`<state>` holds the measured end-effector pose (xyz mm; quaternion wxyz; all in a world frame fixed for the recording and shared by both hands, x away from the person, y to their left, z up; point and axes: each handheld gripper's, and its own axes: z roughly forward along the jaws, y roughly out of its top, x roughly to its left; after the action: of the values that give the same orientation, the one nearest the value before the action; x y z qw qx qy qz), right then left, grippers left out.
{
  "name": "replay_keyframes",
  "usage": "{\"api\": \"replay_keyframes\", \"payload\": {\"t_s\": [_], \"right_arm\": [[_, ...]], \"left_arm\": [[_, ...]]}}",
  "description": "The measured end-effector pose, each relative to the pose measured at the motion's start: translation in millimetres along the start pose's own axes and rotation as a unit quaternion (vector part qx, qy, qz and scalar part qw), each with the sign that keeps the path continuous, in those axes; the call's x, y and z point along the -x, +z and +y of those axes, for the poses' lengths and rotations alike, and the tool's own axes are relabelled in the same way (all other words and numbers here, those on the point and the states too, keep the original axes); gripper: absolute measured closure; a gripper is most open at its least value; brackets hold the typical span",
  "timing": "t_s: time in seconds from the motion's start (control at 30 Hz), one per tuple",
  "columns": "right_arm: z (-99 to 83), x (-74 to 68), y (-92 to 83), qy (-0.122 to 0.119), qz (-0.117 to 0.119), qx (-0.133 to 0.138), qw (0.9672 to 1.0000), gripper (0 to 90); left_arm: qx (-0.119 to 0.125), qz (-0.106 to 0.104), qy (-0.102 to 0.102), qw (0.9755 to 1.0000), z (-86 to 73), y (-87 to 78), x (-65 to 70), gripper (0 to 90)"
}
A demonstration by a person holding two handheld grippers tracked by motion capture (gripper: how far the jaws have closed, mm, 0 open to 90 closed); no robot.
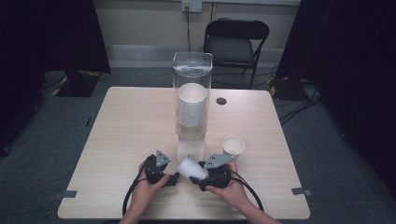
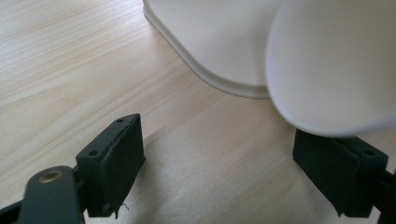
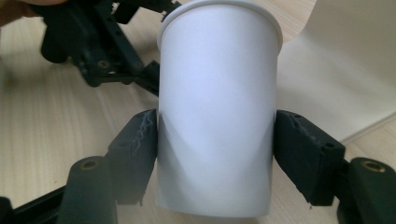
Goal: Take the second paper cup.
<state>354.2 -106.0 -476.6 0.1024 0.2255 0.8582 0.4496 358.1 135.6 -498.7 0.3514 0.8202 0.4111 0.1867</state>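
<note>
My right tongs clench the tilted paper cup, its rim toward my released left tongs.

Both forearms come in from the bottom edge, hands close together, each wrapped around a hand-held gripper. The left hand-held gripper has its jaws spread wide with nothing pinched. The right hand-held gripper has its jaws pressed in against what it's carrying, tilted toward the left one.
</note>
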Motion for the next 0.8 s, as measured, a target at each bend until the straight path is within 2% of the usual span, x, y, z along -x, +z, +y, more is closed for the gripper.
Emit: {"api": "replay_keyframes", "payload": {"t_s": [0.07, 0.17, 0.27, 0.4, 0.47, 0.5, 0.53, 0.6, 0.63, 0.8], "right_arm": [[-1.9, -0.5, -2.4, 0.0, 0.013, 0.01, 0.9999, 31.9], [-2.7, -3.8, -4.8, -0.007, 0.023, 0.014, 0.9996, 32.1], [-5.0, -4.3, -5.2, -0.008, 0.03, 0.015, 0.9994, 32.2], [-11.1, -3.4, -2.6, -0.007, 0.03, 0.003, 0.9995, 32.3], [-12.3, -4.4, -0.6, -0.013, 0.027, -0.001, 0.9996, 30.9], [-12.1, -4.9, 0.3, -0.014, 0.022, -0.001, 0.9997, 28.9], [-11.7, -4.9, 1.5, -0.014, 0.022, -0.003, 0.9996, 27.7], [-11.7, -4.6, 3.3, -0.016, 0.019, -0.008, 0.9997, 25.9], [-12.1, -4.2, 4.2, -0.016, 0.02, -0.013, 0.9996, 25.6], [-14.1, -4.3, 3.0, -0.019, 0.016, -0.019, 0.9995, 23.7]], "left_arm": [[-0.001, 0.009, -0.002, 1.0, 0.6, 0.4, -1.1, 17.6], [0.007, 0.011, -0.012, 0.9998, 1.2, 0.8, -2.4, 18.0], [0.029, 0.019, -0.022, 0.9991, 2.8, -2.3, -2.9, 19.6], [0.059, 0.006, -0.043, 0.9973, 5.6, -8.7, -4.1, 19.6], [0.057, 0.004, -0.031, 0.9979, 7.4, -10.5, -3.1, 19.6], [0.057, 0.0, -0.035, 0.9978, 8.0, -11.4, -1.5, 19.6], [0.06, -0.003, -0.027, 0.9978, 8.6, -12.0, -1.3, 19.5], [0.059, -0.004, -0.025, 0.9979, 9.2, -12.5, 1.6, 19.4], [0.055, -0.004, -0.015, 0.9983, 9.5, -13.0, 1.5, 19.4], [0.056, -0.008, -0.006, 0.9984, 8.4, -13.4, 4.0, 19.2]]}}
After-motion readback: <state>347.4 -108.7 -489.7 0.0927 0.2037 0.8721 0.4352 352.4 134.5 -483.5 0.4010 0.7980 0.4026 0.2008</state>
